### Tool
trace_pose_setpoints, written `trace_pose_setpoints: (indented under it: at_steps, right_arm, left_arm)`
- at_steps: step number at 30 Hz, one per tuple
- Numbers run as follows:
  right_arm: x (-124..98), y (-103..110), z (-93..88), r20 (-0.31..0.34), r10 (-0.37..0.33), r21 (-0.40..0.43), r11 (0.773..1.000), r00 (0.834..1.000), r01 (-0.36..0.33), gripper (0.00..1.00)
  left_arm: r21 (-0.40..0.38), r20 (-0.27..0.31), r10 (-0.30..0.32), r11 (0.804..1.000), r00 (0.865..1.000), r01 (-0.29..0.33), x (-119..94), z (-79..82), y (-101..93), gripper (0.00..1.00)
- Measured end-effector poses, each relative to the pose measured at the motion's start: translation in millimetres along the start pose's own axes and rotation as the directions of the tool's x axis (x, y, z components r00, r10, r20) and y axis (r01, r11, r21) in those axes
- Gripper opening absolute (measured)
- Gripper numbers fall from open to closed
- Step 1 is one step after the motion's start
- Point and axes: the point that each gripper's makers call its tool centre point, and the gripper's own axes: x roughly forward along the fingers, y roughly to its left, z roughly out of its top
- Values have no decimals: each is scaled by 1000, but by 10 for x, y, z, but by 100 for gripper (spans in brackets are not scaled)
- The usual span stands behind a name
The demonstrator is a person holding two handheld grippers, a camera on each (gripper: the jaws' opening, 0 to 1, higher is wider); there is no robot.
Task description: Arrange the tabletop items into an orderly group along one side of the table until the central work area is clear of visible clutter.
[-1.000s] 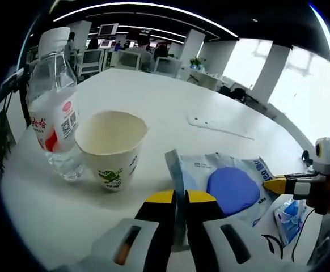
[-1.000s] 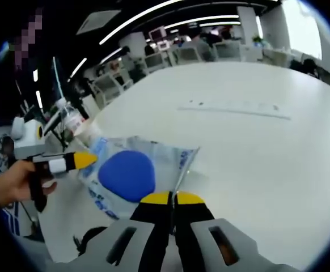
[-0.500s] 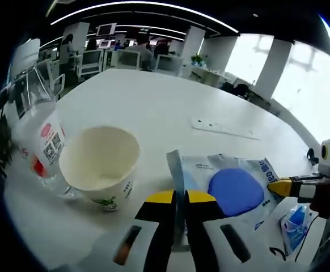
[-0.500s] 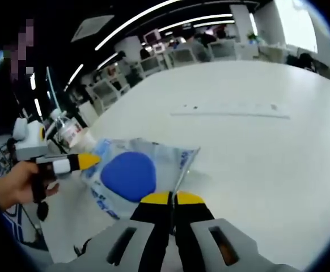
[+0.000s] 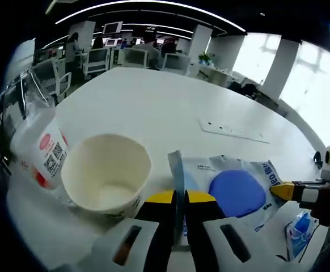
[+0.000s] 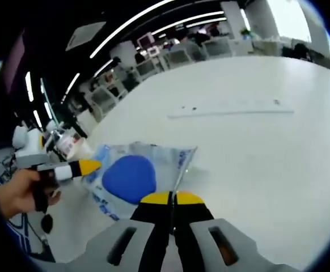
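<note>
Gripping pouch point(image 5: 227, 184), blue pad inside, cup point(image 5: 105, 175) empty

Ahead and to the left of the left tool point(image 5: 180, 196), the water bottle point(image 5: 40, 150) was cut off at its top by the view's edge, and its label print was too small to read. The paper cup point(image 5: 105, 173) hid the bottle's lower right side. The pouch point(image 5: 227, 187) had lettering too blurred to read, and its edge vanished between the closed jaws. A small blue packet point(image 5: 299, 232) near the right tool point(image 5: 278, 190) was partly cut off.
</note>
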Motion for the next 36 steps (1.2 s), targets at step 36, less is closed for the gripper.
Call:
trace_pose_setpoints:
  at_steps: [36]
  right_arm:
    - [148,-31,-48,20,-8,106,994,1000,6,0]
  left_arm:
    - [-2,-39,113,994,993,-113,82,-5,34,18]
